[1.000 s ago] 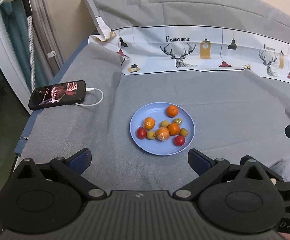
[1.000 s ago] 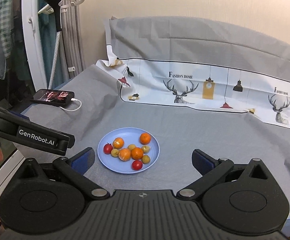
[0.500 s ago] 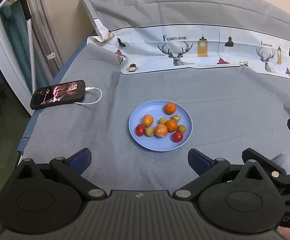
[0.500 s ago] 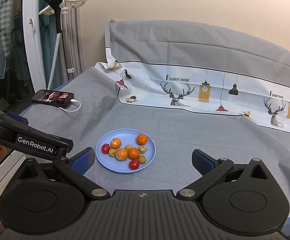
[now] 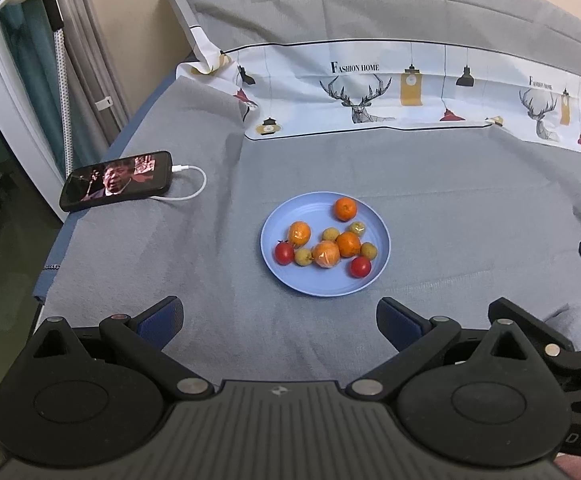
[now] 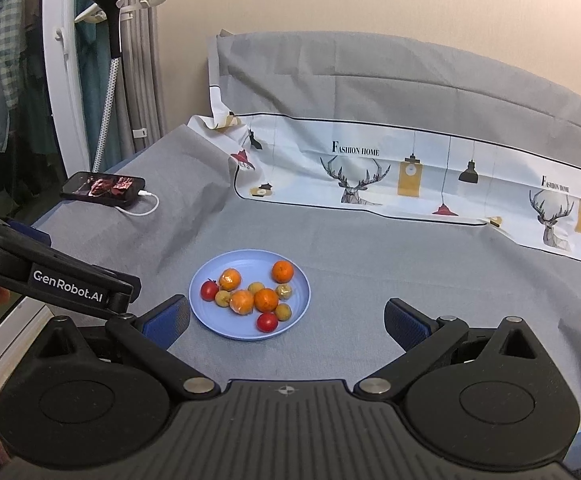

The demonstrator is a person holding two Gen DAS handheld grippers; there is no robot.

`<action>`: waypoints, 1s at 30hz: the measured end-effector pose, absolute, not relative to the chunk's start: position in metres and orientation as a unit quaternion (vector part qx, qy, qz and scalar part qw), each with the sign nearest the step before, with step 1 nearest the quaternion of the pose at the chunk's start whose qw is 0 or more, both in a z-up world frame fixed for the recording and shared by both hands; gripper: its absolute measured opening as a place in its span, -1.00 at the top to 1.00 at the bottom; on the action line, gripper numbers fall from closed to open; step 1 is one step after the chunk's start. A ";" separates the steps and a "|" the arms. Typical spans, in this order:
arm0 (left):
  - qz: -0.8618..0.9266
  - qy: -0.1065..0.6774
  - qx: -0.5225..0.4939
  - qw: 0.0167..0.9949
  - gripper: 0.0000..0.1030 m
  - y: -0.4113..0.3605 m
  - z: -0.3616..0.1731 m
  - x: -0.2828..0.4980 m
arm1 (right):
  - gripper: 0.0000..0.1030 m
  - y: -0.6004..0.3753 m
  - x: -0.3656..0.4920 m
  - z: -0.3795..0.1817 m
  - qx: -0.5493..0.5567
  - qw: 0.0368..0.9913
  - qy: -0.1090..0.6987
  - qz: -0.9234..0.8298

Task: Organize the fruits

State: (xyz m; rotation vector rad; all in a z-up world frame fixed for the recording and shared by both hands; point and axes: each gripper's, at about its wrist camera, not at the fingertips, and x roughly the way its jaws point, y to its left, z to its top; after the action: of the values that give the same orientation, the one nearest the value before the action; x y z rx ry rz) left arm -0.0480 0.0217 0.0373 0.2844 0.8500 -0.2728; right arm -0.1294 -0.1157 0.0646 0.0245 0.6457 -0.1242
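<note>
A blue plate (image 5: 282,216) sits in the middle of the grey cloth; it also shows in the right wrist view (image 6: 210,272). On it lie several small oranges (image 5: 345,209), two red tomatoes (image 5: 284,252) and several yellow-green fruits (image 5: 330,234), mixed together. My left gripper (image 5: 280,320) is open and empty, above the cloth just in front of the plate. My right gripper (image 6: 286,320) is open and empty, with the plate's near rim between its fingers. The left gripper's body (image 6: 50,276) shows at the left of the right wrist view.
A phone (image 5: 116,186) with a lit screen lies at the far left on a white cable (image 5: 186,196). A printed white cloth (image 5: 410,92) runs along the back. The cloth's left edge drops off near a white frame (image 6: 62,80).
Both grippers have shifted slightly; the plate sits a little further from the left camera. Both jaws stay open. No fruit has moved.
</note>
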 end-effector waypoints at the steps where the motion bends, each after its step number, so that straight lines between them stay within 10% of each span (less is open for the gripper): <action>1: -0.131 0.407 0.136 0.894 -0.99 0.022 0.037 -0.048 | -0.99 -0.116 -0.129 0.064 0.012 0.946 0.318 -0.061; 30: -0.108 0.418 0.171 0.886 -0.99 0.013 0.027 -0.039 | -0.99 -0.119 -0.117 0.052 0.018 0.940 0.334 -0.060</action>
State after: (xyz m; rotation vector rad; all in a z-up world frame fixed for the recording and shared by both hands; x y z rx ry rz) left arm -0.0390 0.0128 0.0274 0.3555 0.8697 -0.2257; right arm -0.1173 -0.1188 0.0517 0.0367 0.6821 -0.1231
